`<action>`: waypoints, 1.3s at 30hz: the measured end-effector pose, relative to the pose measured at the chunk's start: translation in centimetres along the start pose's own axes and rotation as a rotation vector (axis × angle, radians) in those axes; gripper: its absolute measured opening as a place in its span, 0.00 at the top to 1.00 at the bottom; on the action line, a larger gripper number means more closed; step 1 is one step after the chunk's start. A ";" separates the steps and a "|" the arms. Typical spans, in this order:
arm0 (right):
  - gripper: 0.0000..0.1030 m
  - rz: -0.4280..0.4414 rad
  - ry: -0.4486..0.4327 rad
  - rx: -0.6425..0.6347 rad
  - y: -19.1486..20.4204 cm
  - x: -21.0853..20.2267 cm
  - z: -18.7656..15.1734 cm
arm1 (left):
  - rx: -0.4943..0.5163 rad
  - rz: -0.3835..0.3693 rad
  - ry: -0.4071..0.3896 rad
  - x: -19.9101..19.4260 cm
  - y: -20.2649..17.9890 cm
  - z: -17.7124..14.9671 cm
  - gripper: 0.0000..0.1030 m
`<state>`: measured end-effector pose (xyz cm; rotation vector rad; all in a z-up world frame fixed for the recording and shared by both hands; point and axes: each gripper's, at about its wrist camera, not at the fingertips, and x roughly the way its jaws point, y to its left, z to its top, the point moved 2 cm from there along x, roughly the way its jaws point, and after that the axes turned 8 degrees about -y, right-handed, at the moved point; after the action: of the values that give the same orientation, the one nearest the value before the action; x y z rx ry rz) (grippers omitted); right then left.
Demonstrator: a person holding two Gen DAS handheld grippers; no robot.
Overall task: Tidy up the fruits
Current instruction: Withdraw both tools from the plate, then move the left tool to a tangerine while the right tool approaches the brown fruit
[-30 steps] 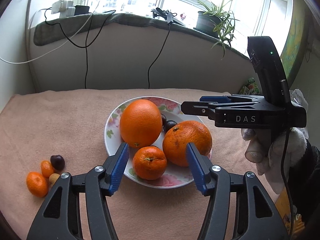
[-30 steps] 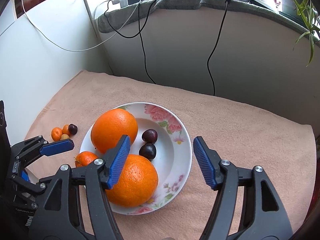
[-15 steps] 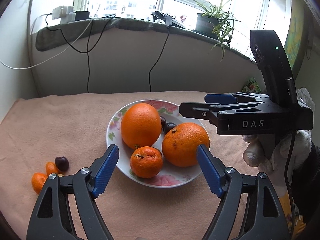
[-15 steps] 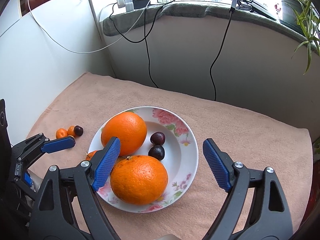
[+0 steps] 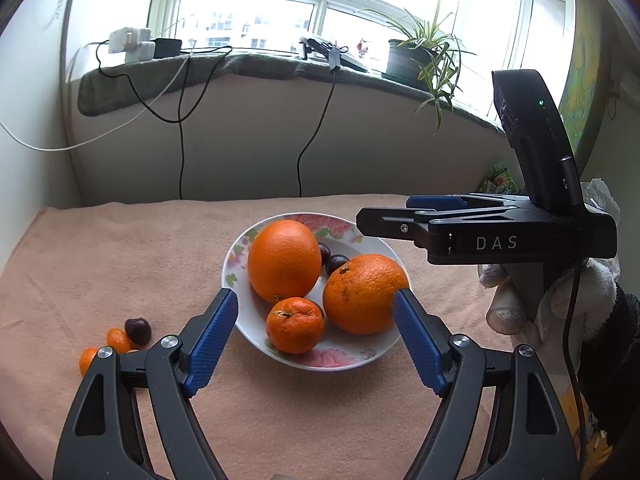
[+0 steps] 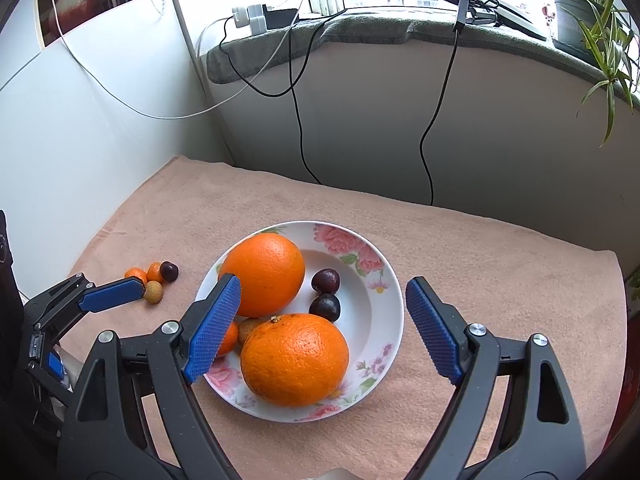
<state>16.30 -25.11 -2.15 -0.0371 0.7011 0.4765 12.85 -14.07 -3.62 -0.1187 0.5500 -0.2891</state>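
Observation:
A white floral plate (image 5: 340,360) (image 6: 384,320) sits on the peach cloth. It holds two large oranges (image 5: 284,264) (image 5: 362,294), a small mandarin (image 5: 295,325) and two dark cherries (image 6: 325,281) (image 6: 325,307). My left gripper (image 5: 316,340) is open and empty, above the plate's near edge. My right gripper (image 6: 324,328) is open and empty, above the plate; it also shows in the left wrist view (image 5: 400,216). Small loose fruits lie on the cloth to the left: small oranges (image 5: 118,340), a dark cherry (image 5: 138,330) and a pale round fruit (image 6: 153,292).
The peach cloth (image 5: 120,260) covers the table up to a grey wall. Cables (image 5: 180,152) hang down from the window ledge, which carries a potted plant (image 5: 420,60). A white panel (image 6: 80,140) bounds the left side.
Both grippers have pulled back and up from the plate, and their jaws have opened wider. The fruits have not moved.

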 end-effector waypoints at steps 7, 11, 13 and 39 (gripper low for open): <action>0.16 0.004 -0.010 -0.027 1.5 -0.5 0.4 | -0.005 0.005 -0.018 -1.2 0.8 0.2 0.22; 0.16 0.015 -0.018 -0.040 2.6 -0.7 0.5 | -0.011 0.013 -0.027 -1.9 1.6 0.2 0.22; 0.16 0.022 -0.022 -0.045 3.1 -0.8 0.6 | -0.017 0.021 -0.030 -2.2 2.0 0.1 0.22; 0.29 0.176 0.035 -0.140 10.9 1.7 0.6 | -0.089 0.136 -0.023 -6.2 10.7 -3.3 0.23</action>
<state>13.13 -14.56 -1.40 -0.1164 0.7076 0.6948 8.56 -2.16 -5.34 -0.1697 0.5453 -0.1307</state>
